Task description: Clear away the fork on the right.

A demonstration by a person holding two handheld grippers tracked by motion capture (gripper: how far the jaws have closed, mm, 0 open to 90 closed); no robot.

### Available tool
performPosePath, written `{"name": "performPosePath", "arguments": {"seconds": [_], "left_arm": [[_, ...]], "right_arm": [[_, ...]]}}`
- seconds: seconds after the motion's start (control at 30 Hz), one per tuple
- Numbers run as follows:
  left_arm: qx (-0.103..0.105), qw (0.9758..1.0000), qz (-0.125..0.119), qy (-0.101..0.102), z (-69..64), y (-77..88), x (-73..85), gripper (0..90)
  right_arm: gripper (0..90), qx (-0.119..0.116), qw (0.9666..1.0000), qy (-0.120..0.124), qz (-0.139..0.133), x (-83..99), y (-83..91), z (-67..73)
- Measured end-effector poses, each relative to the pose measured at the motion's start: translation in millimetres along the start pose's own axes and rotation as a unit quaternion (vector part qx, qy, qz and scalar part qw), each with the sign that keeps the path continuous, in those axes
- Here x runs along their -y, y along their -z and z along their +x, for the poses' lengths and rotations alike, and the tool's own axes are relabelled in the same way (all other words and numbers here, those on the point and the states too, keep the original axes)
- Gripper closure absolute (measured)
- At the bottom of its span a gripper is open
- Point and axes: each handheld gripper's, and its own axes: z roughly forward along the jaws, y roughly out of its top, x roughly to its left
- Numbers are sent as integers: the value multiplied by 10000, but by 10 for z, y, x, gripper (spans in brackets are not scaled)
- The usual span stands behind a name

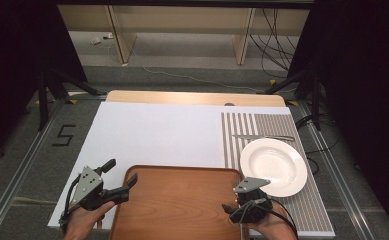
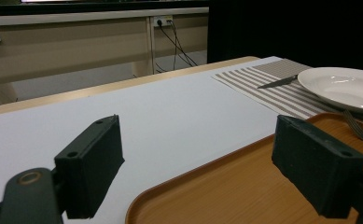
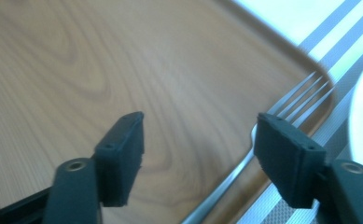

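On tray's (image 3: 100,56) right rim, beside plate (image 1: 273,166): thin, stiff, slippery fork (image 3: 282,112), best pinched mid-handle; right gripper (image 3: 200,149) jaws spread, left gripper (image 2: 198,163) likewise spread.

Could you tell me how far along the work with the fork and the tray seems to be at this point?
Done, apparently: the fork lies along the wooden tray's right edge, tines over the rim, and the right gripper stands open around it without pressing. In hand: nothing; the left gripper is open over the tray's left edge. Possibly left: the plate and knife on the striped mat.
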Motion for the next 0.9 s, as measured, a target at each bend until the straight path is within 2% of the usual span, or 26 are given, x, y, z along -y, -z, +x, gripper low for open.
{"name": "performPosePath", "arguments": {"seconds": [0.07,0.1,0.13,0.17,0.2,0.23,0.33,0.37,0.53,0.57,0.6,0.73,0.8,0.9], "left_arm": [[4,10000,5,-4,-1,0,0,162],[5,10000,2,-2,-2,0,1,162],[5,10000,6,-4,-1,-1,1,162],[4,10000,6,-1,-1,-1,1,162],[3,10000,8,-5,0,-1,1,162],[4,10000,8,-1,-1,-1,2,162],[4,10000,9,3,0,-1,2,162],[8,10000,11,5,0,-1,2,162],[10,10000,3,54,8,-3,2,162],[11,10000,3,64,9,-3,3,162],[17,10000,1,68,10,-3,3,162],[35,10000,9,71,8,-5,4,162],[33,10000,20,79,7,-7,5,162],[44,9999,20,89,8,-11,8,162]], "right_arm": [[287,-28,9999,-23,-162,-18,43,-16],[281,6,9994,-24,-338,-22,53,-22],[275,7,9991,-83,-414,-28,75,-21],[263,2,9987,-259,-432,-32,100,-4],[260,21,9984,-229,-522,-35,105,-12],[259,43,9977,-316,-600,-38,121,-1],[249,45,9962,-243,-832,-44,135,-6],[244,122,9949,-194,-979,-46,137,-6],[200,38,9920,-229,-1243,-58,166,14],[198,37,9908,-257,-1327,-59,167,25],[195,143,9892,-179,-1450,-59,175,20],[177,113,9852,-316,-1678,-61,221,21],[164,40,9821,-337,-1854,-58,222,11],[140,-77,9793,-376,-1986,-51,254,12]]}}
